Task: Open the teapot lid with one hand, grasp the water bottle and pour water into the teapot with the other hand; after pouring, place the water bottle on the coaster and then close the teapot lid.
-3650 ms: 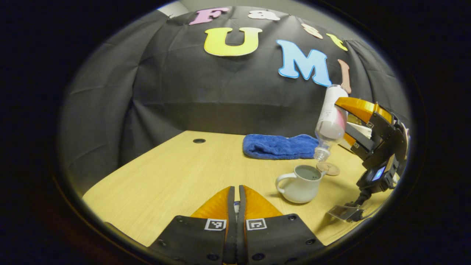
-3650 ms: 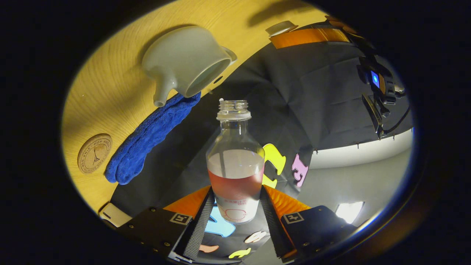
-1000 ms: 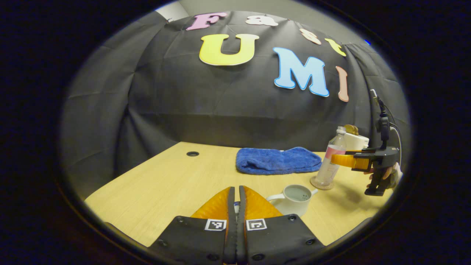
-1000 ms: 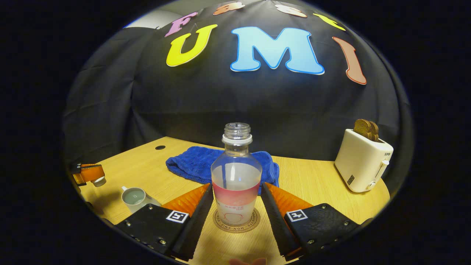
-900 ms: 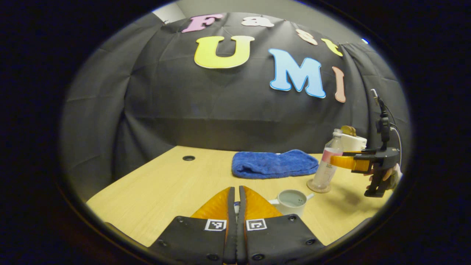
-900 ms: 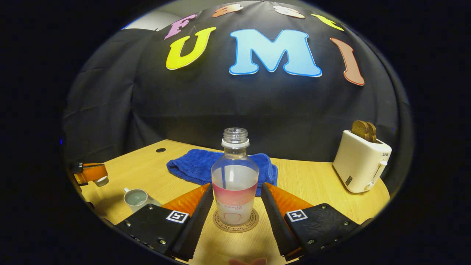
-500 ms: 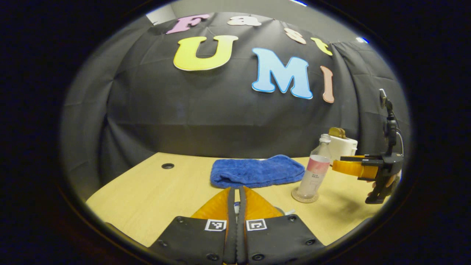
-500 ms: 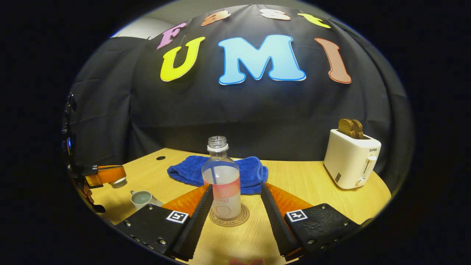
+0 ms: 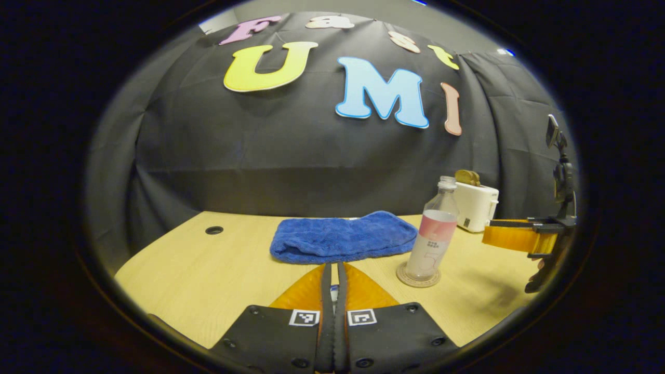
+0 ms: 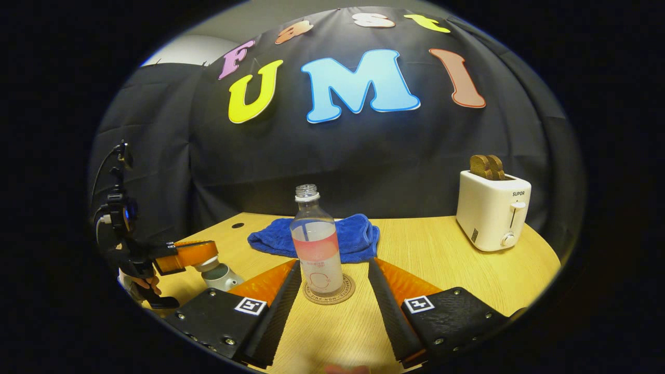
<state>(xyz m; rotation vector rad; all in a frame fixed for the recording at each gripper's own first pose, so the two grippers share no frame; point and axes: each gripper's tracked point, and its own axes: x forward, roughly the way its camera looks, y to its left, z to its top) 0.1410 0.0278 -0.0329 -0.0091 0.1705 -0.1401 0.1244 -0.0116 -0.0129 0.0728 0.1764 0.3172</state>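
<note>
The water bottle [image 10: 317,244] stands upright on the round coaster [image 10: 329,296], in the middle of the wooden surface [image 10: 441,259]. It has no cap, and some clear liquid is inside it. In the right gripper view, the right gripper [image 10: 333,280] is behind the bottle with its fingers spread wide; the bottle and the coaster are seen in the gap between them, a little ahead of the tips, and neither finger touches the bottle. In the left gripper view, this gripper [image 9: 506,236] is at the right edge, apart from the water bottle [image 9: 433,236], which stands on the coaster [image 9: 418,276].

The left gripper [image 9: 333,275] has its fingers pressed together, and a small pale thing shows between them near the tips. In the right gripper view the left gripper [image 10: 195,254] is at the left side, with a hand [image 10: 140,285] below it. The lid [image 10: 207,265] is held between its fingers, just above the open teapot [image 10: 221,276]. Whether the lid touches the rim of the teapot cannot be told.

A blue towel [image 10: 317,236] lies behind the bottle, toward the black cloth wall [image 10: 332,156]. A white toaster [image 10: 492,210] with toast [image 10: 486,166] in it stands at the right side of the surface, well apart from the bottle.
</note>
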